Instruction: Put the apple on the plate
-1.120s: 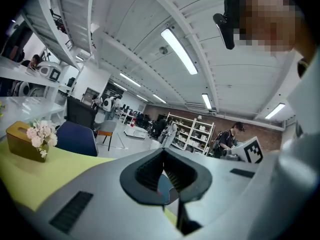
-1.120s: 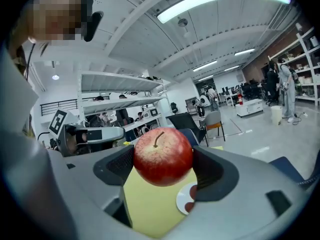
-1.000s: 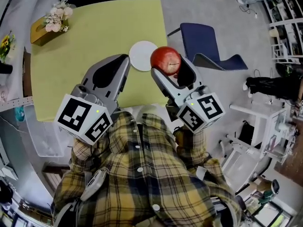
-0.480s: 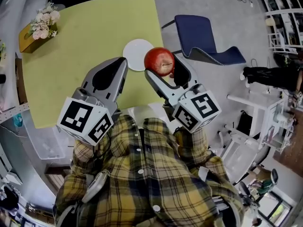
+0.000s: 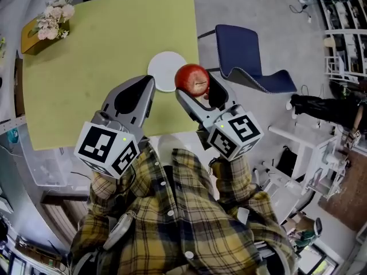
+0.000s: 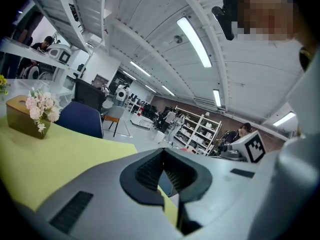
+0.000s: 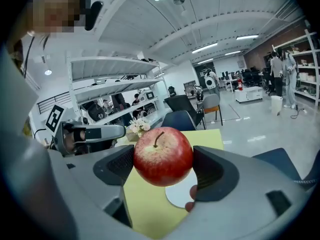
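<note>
Grey floor (image 5: pixel 287 10), blue chair (image 5: pixel 243 47), shelving (image 5: pixel 344 33) R; prob. lab.

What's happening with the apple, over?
Right gripper shut on red apple, held up near white plate. Left gripper shut, empty. Plate bare, nothing in the way.

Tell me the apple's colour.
Red apple, yellowish near the stem; clearest in the right gripper view.

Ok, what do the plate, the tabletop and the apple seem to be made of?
The plate: smooth plain white, likely glazed ceramic or melamine; cannot tell which. The tabletop: flat matte yellow-green, no glare, perhaps laminate or a cover. The apple: glossy speckled red skin, brown stem, looks real, possibly a replica.
</note>
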`<state>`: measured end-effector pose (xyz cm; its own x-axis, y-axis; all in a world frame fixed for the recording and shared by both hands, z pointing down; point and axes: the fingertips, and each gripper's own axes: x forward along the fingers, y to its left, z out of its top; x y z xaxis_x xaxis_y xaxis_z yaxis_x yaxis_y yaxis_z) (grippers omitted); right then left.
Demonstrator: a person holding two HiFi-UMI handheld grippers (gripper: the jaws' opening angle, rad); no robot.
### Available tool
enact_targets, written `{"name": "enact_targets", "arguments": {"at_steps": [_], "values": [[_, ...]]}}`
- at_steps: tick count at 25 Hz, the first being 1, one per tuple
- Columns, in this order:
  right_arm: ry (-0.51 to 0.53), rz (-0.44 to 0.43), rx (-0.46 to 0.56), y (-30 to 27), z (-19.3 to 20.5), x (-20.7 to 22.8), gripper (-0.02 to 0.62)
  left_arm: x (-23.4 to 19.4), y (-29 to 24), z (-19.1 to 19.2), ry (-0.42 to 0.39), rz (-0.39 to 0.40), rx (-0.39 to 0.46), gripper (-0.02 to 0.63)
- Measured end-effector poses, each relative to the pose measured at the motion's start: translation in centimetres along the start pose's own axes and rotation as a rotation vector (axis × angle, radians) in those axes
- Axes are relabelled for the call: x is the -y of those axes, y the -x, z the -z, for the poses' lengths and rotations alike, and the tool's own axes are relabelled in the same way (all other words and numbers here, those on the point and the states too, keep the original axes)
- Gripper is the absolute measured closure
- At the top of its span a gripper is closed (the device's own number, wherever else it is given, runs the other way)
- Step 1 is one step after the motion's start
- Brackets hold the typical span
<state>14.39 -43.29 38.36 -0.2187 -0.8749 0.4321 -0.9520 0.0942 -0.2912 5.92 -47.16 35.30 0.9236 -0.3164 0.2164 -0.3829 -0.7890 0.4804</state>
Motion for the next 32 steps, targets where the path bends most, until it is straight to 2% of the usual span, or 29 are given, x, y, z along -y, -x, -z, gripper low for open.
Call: {"name": "enact_targets", "arguments": {"at_steps": [11, 20, 32], "values": [[-0.052, -0.026, -0.113, -5.8, 6.1, 2.6, 0.239, -2.7, -2.6, 3.1, -0.016, -0.032, -0.023, 0.598], [-0.050, -0.019, -0.209, -9.2, 11.4, 4.9, 0.239, -3.8, -3.8, 6.8, -0.011, -0.037, -0.091, 0.598], [-0.062, 0.011, -0.219, -12.0, 14.5, 6.4, 0.239, -4.6, -3.2, 11.0, 0.037, -0.023, -0.171, 0.598]]}}
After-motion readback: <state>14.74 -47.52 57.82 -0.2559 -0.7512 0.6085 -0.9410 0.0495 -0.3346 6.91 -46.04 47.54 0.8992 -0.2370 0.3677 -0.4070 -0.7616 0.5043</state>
